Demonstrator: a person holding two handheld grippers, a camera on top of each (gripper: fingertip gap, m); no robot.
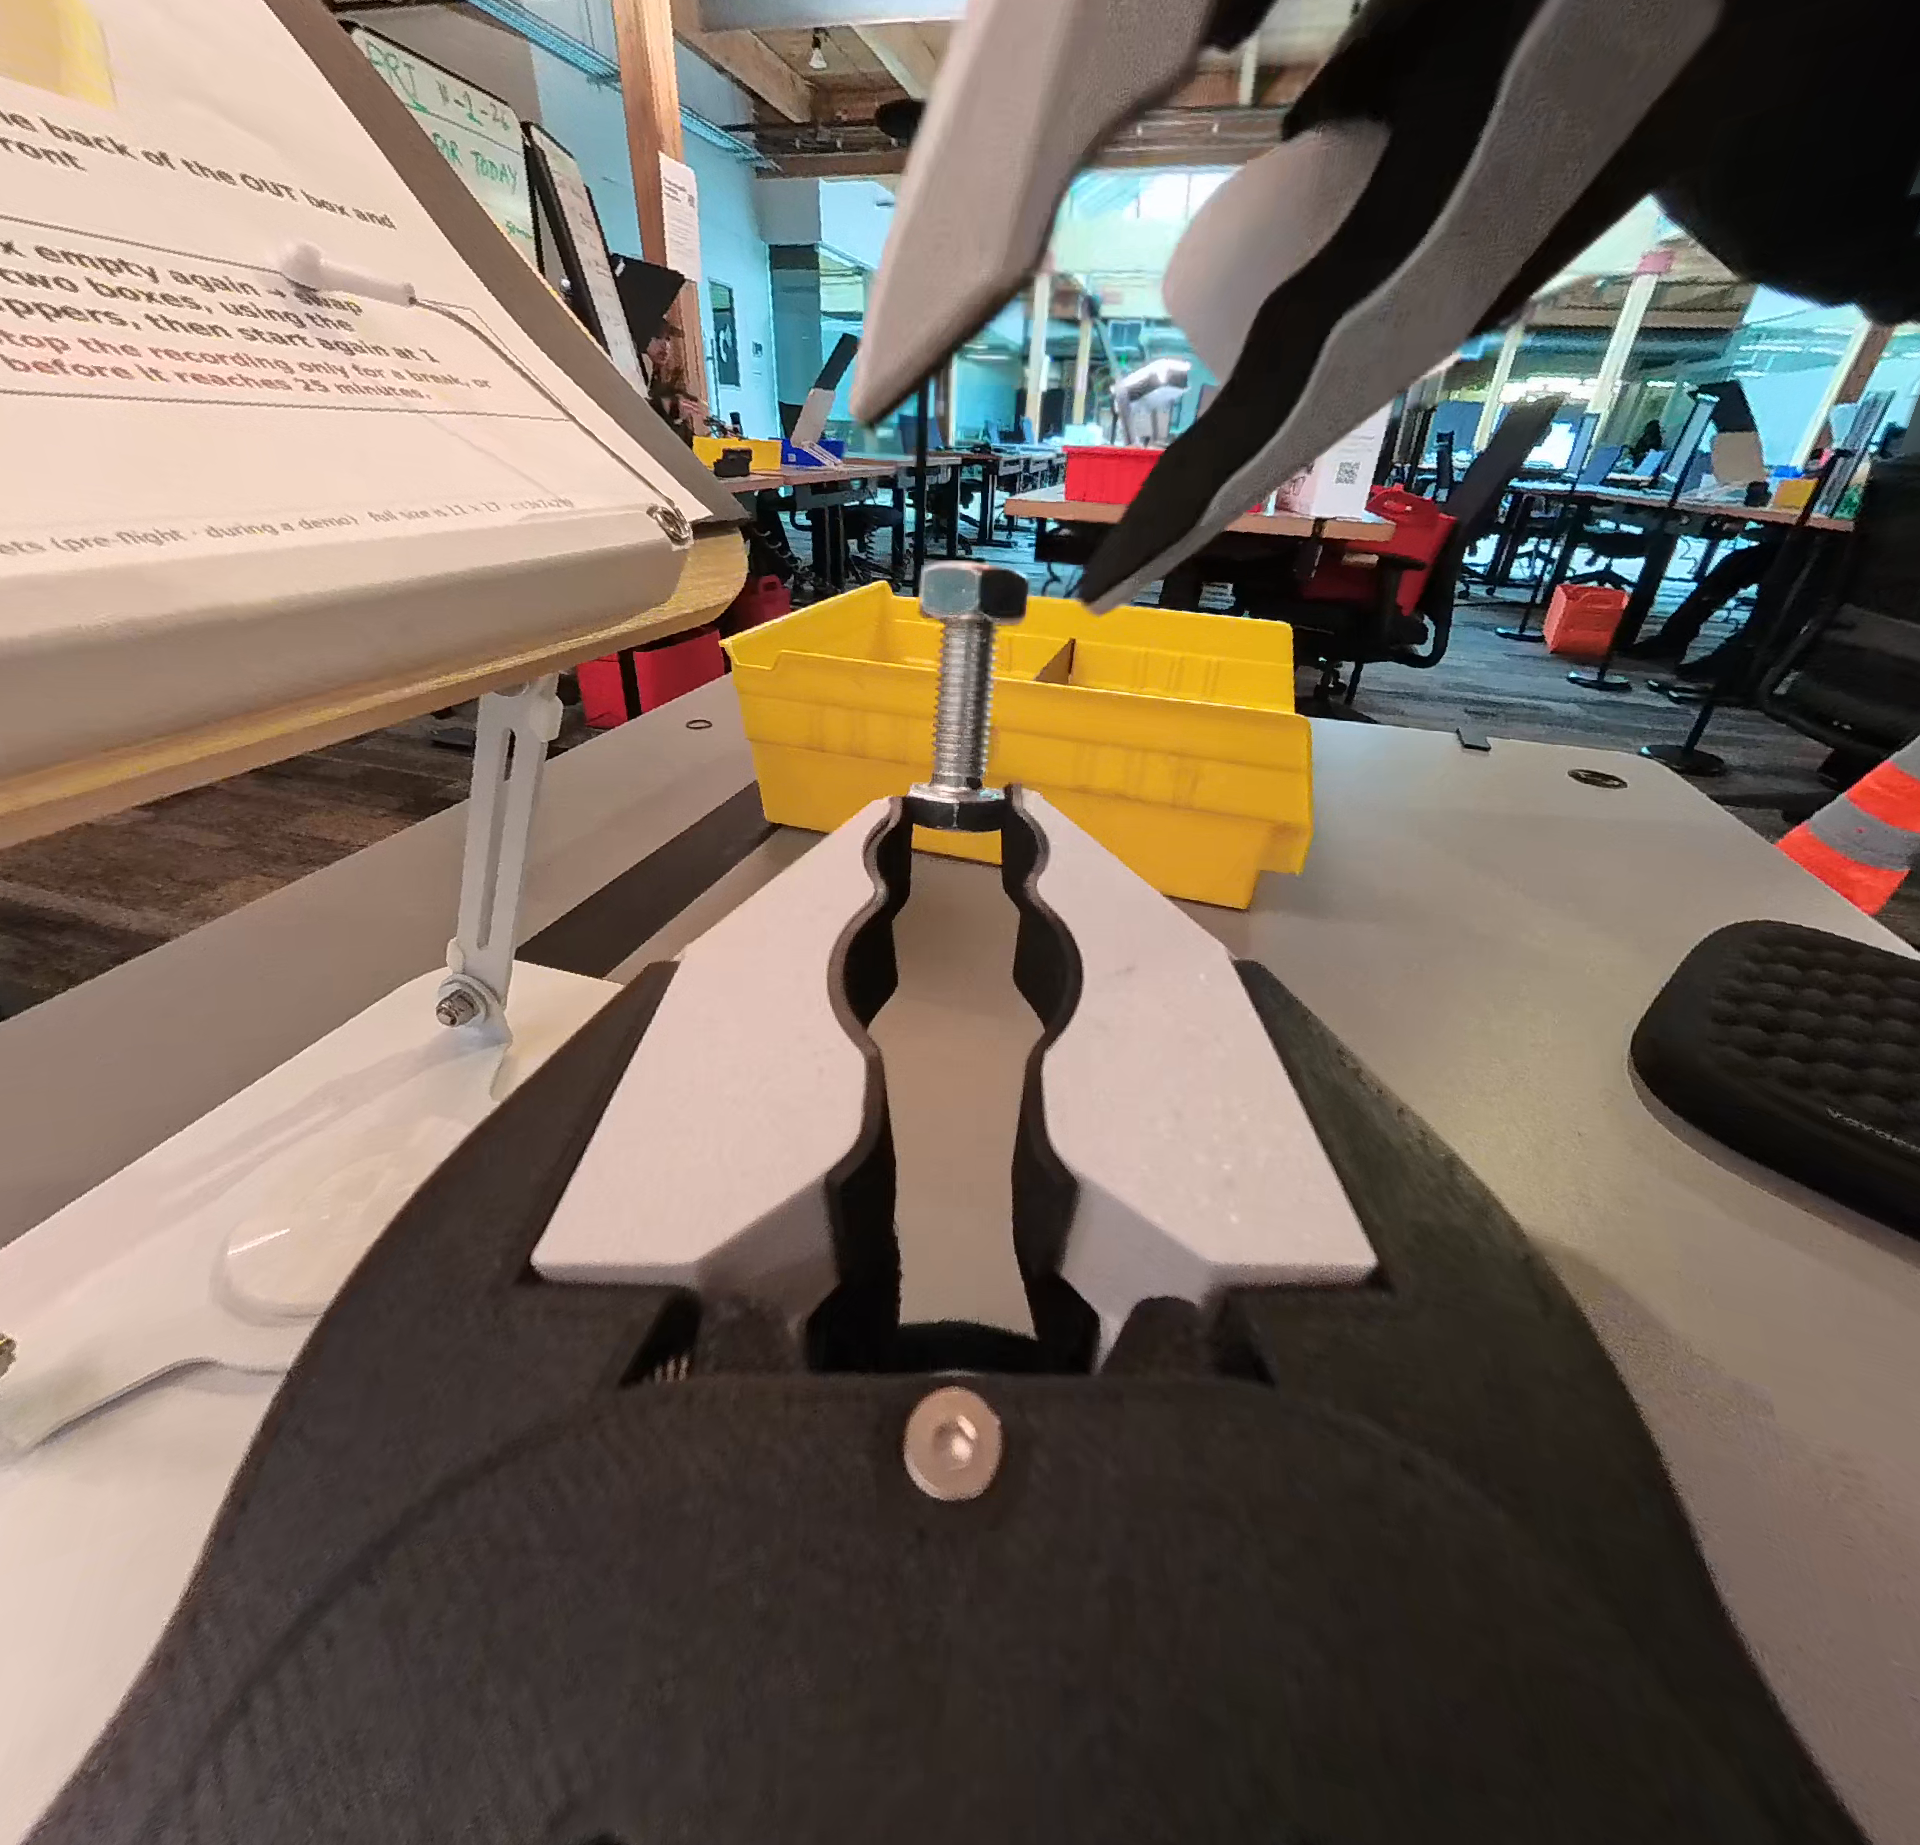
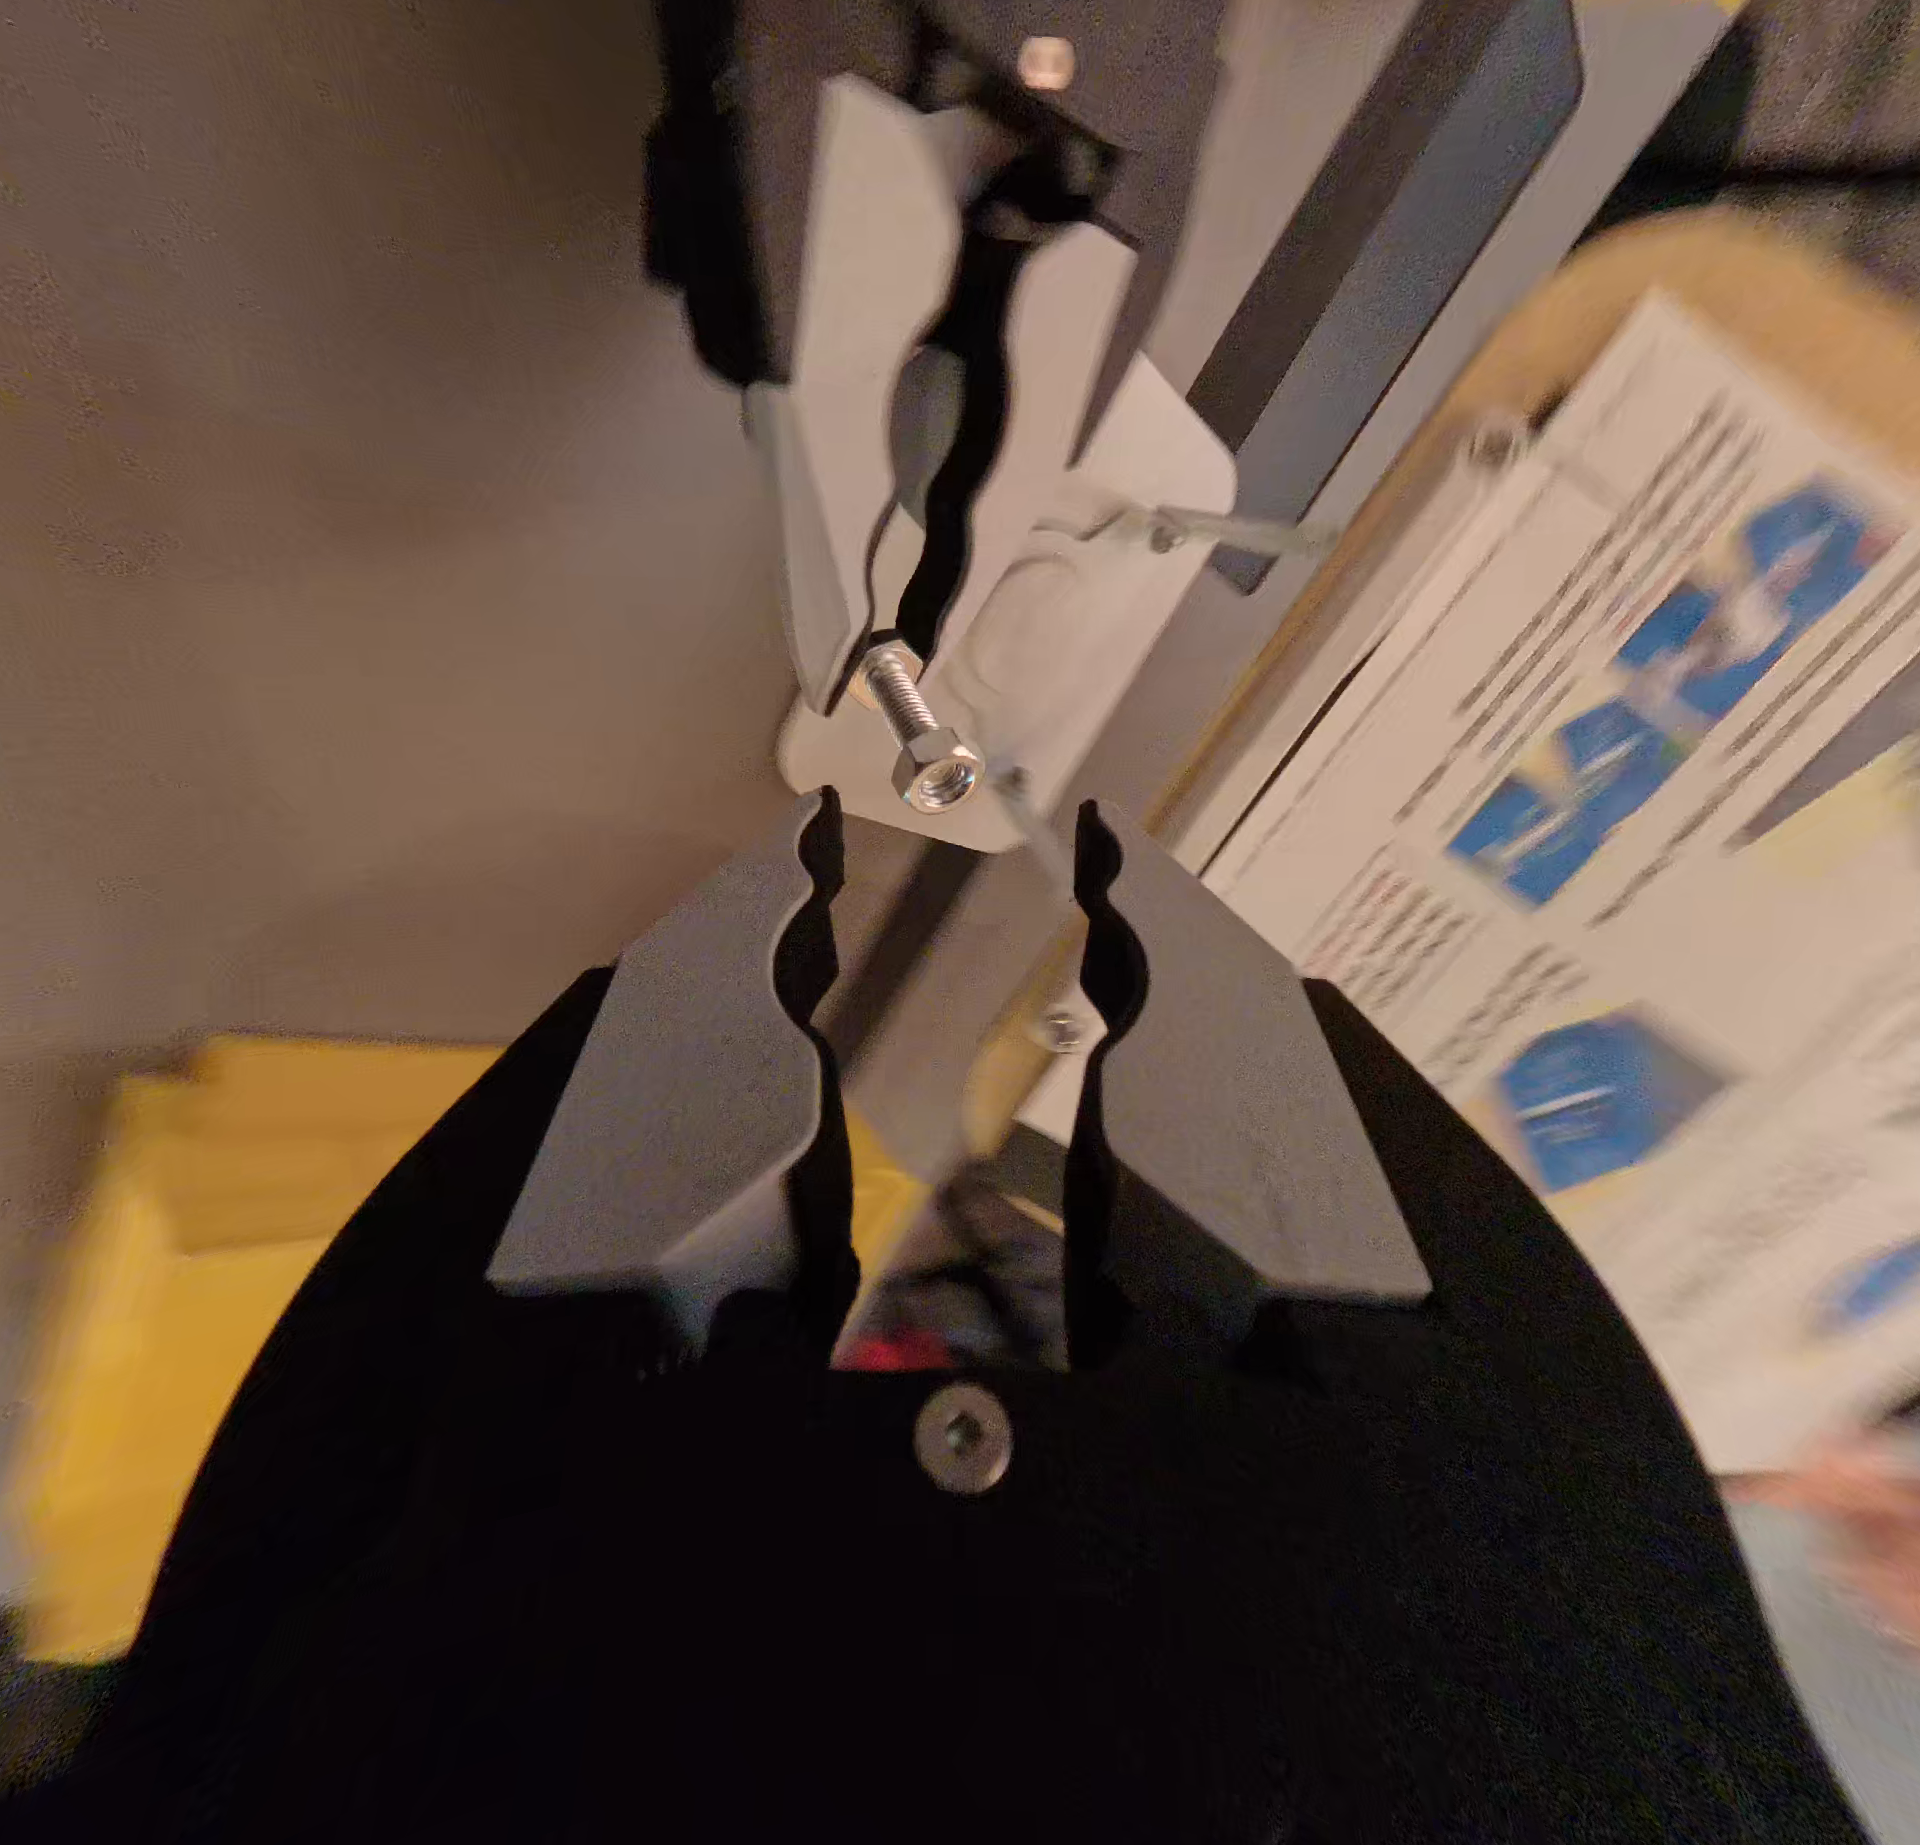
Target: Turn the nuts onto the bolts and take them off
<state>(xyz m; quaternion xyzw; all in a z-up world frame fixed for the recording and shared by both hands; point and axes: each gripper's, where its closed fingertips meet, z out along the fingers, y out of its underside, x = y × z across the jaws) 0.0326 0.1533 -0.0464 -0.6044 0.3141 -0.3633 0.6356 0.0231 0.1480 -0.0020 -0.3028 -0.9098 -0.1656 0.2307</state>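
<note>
1. Two tongs meet: the left gripper (image 1: 954, 806) is clamped on the head of an upright bolt (image 1: 963, 706).
2. The nut (image 1: 972, 591) sits at the bolt's top end.
3. The right gripper (image 2: 954, 821) hangs spread wide, just above the nut, apart.

Silver bolt (image 1: 964, 699) and nut (image 1: 972, 591); yellow bin (image 1: 1143, 746); grey table (image 1: 1455, 912).

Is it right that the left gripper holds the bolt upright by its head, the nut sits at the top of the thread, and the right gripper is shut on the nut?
Not quite. The right gripper is open and apart from the nut, as the right wrist view shows. The rest holds: the left gripper holds the bolt upright by its head, nut on top.
</note>
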